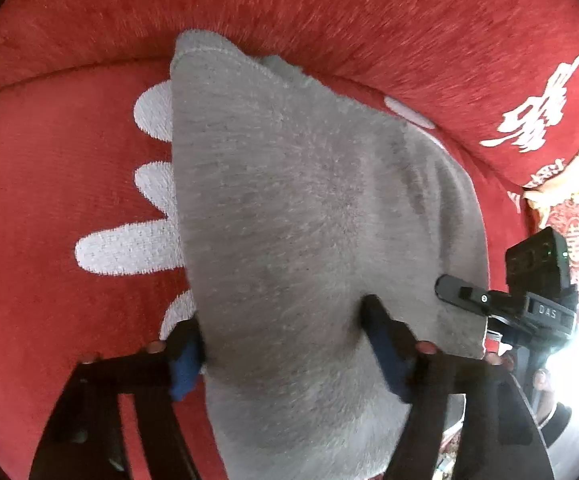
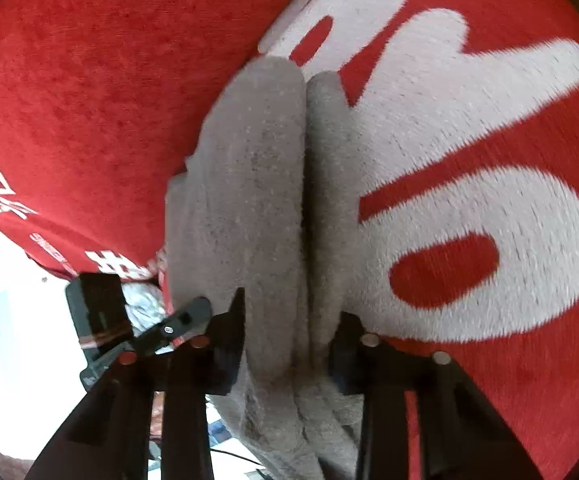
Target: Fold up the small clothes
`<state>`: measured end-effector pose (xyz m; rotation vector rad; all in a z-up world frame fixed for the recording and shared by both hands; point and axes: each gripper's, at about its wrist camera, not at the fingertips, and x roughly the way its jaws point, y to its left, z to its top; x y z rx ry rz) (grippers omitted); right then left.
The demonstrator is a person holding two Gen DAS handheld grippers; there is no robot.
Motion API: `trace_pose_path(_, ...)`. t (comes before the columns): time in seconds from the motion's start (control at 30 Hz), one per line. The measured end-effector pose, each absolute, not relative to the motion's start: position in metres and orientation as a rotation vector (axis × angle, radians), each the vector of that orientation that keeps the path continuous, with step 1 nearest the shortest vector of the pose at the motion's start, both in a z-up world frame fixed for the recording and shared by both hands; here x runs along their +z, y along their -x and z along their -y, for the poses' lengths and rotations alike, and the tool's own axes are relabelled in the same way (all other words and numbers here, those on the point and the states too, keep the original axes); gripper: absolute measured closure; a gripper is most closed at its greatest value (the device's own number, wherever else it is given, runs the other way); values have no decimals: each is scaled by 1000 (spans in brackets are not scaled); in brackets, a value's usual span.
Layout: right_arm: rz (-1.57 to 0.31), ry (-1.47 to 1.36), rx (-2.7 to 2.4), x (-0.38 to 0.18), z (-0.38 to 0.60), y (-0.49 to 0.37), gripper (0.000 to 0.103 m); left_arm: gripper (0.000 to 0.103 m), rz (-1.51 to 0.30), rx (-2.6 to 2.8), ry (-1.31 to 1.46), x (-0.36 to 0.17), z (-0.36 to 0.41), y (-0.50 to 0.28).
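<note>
A small grey fleecy garment (image 1: 297, 208) lies on a red sofa seat (image 1: 49, 184). My left gripper (image 1: 285, 328) has its jaws on either side of the garment's near edge, bunching the cloth between them. In the right wrist view the same garment (image 2: 257, 184) shows as a folded stack of layers seen edge-on, and my right gripper (image 2: 289, 320) is shut on those layers. My right gripper also shows in the left wrist view (image 1: 489, 300) at the garment's right edge.
The red sofa cover carries large white lettering (image 2: 469, 160), and its backrest (image 1: 329, 8) rises behind the garment. A patterned red and yellow item (image 1: 565, 200) lies at the far right. A bright floor area (image 2: 9, 320) lies beyond the seat edge.
</note>
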<state>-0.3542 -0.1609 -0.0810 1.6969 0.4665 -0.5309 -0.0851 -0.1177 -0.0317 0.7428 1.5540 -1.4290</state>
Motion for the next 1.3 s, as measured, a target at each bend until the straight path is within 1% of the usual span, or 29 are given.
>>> trace_pose_path(0.03, -438, -1702, -523, -77, 158, 355, 73, 45, -1562, -1443, -732, -30, 117, 82)
trace_pose_path(0.07, -412, -1709, -513, -74, 155, 356, 73, 50, -1571, -1457, -720, -27, 117, 80)
trace_pose_path(0.13, -369, -1713, -497, -67, 151, 355, 73, 53, -1592, -1483, -687, -22, 116, 74)
trace_pose_path(0.27, -332, -1698, -475, -45, 142, 349, 73, 53, -1605, -1522, -639, -7, 107, 62)
trace_pose_path(0.47, -316, -1679, -439, -18, 121, 327, 73, 53, -1549, -1564, -647, 21, 86, 46)
trace_pose_path(0.73, -301, -1721, -364, -11, 77, 272, 73, 53, -1545, -1516, -634, 39, 34, -10)
trace_pose_path(0.9, -315, -1775, -301, -25, 45, 228, 73, 53, -1522, -1449, -685, 32, -4, -41)
trace_pose_path(1.1, -391, -1795, -314, -47, 25, 189, 73, 53, -1534, -1351, -710, 3, -32, -75)
trace_pose_path(1.2, -441, -1757, -362, -45, 28, 184, 72, 53, -1539, -1315, -683, -6, -38, -88)
trace_pose_path(1.23, -464, -1734, -384, -40, 30, 182, 70, 53, -1541, -1315, -668, -6, -44, -96)
trace_pose_path(1.3, -535, -1678, -447, -33, 33, 181, 70, 53, -1512, -1299, -639, 0, -50, -103)
